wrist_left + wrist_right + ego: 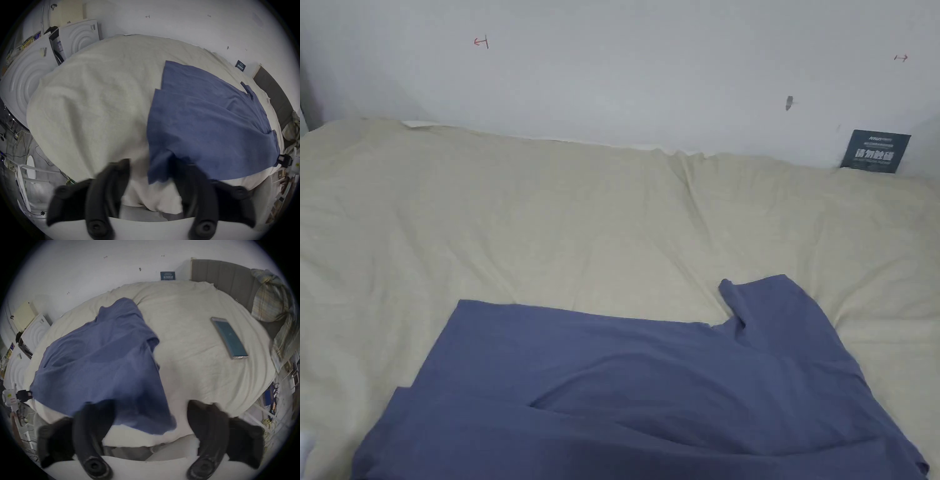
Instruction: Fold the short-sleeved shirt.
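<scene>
Shirt [650,387], blue, lies rumpled on the cream bedcover [550,219] near its front edge; left gripper [151,164] and right gripper [151,404] gape wide, empty, at opposite near corners; pinching both hem corners evenly seems wise.

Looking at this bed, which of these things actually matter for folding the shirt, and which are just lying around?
For the job:
blue shirt
left gripper, jaws apart
right gripper, jaws apart
cream bed cover it lies on

Lying about:
phone
dark card against the wall
plaid bundle

All three views look down over the bed [550,206], sharing the shirt [650,387].
</scene>
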The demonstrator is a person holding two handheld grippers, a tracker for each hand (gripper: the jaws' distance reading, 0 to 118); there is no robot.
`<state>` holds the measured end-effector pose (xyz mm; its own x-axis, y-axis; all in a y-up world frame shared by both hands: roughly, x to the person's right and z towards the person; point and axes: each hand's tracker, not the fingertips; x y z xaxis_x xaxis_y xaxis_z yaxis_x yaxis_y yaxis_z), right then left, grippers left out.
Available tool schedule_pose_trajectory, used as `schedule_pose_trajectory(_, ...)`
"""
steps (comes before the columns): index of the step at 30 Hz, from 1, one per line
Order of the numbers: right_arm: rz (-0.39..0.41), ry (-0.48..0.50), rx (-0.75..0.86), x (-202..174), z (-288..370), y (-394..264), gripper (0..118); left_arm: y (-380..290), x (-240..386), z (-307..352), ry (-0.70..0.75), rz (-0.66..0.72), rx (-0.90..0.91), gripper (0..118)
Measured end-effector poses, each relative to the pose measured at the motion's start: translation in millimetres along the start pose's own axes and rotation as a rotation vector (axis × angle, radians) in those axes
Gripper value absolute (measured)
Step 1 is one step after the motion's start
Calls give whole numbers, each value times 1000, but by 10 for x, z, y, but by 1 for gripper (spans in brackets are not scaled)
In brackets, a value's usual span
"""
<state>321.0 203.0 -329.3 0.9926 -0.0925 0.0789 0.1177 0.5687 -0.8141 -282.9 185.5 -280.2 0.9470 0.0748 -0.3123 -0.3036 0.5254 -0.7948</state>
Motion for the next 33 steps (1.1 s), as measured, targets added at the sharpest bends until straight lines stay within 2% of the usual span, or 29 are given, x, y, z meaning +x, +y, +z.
schedule_pose_trajectory(1, 12, -15, 50, 4, 70, 56, 95, 14, -21, 48, -14, 2, 27, 95)
schedule_pose_trajectory(5, -4, 20, 112, -50, 230, 280, 95, 159, 38, 306, -72, 69, 102, 95)
schedule_pose_trajectory(8, 30, 72, 168, -154, 286, 450, 93, 342, 229, 516, -130, 56, 178, 94)
schedule_pose_trajectory(9, 25, 80, 185, -209, 293, 512, 89, 408, 321, 573, -157, 28, 208, 91)
schedule_pose_trajectory(10, 17, 81, 190, -269, 289, 574, 70, 476, 419, 611, -168, -15, 224, 76)
schedule_pose_trajectory(11, 4, 100, 206, -293, 251, 623, 49, 555, 527, 638, -165, -36, 245, 55)
schedule_pose_trajectory(12, -8, 110, 226, -338, 214, 682, 15, 624, 634, 628, -163, -63, 253, 27)
schedule_pose_trajectory(13, -38, 120, 222, -371, 136, 750, 0, 706, 741, 583, -173, -90, 260, 1)
schedule_pose_trajectory(14, -54, 126, 204, -385, 67, 814, 0, 784, 811, 529, -186, -95, 245, 1)
schedule_pose_trajectory(17, -18, 157, 214, -506, -126, 987, 0, 933, 1043, 356, -207, -210, 192, 0)
schedule_pose_trajectory(18, 21, 153, 200, -544, -192, 1066, 0, 964, 1094, 299, -209, -240, 185, 0)
schedule_pose_trajectory(23, 29, 163, 176, -523, -546, 1554, 0, 1208, 1166, -5, -197, -211, 160, 0)
schedule_pose_trajectory(26, 72, 133, 128, -533, -849, 1858, 0, 1349, 1139, -103, -184, -201, 157, 0)
schedule_pose_trajectory(27, 66, 116, 123, -511, -927, 1960, 12, 1386, 1130, -132, -184, -196, 159, 0)
schedule_pose_trajectory(28, 62, 75, 93, -508, -1050, 2063, 48, 1403, 1138, -144, -176, -189, 158, 0)
schedule_pose_trajectory(29, 65, 55, 69, -496, -1181, 2164, 69, 1434, 1131, -174, -168, -186, 157, 0)
schedule_pose_trajectory(30, 57, 47, 44, -477, -1278, 2218, 75, 1455, 1125, -202, -160, -182, 158, 0)
schedule_pose_trajectory(33, 52, 70, -13, -498, -1624, 2384, 75, 1449, 1153, -239, -116, -216, 167, 0)
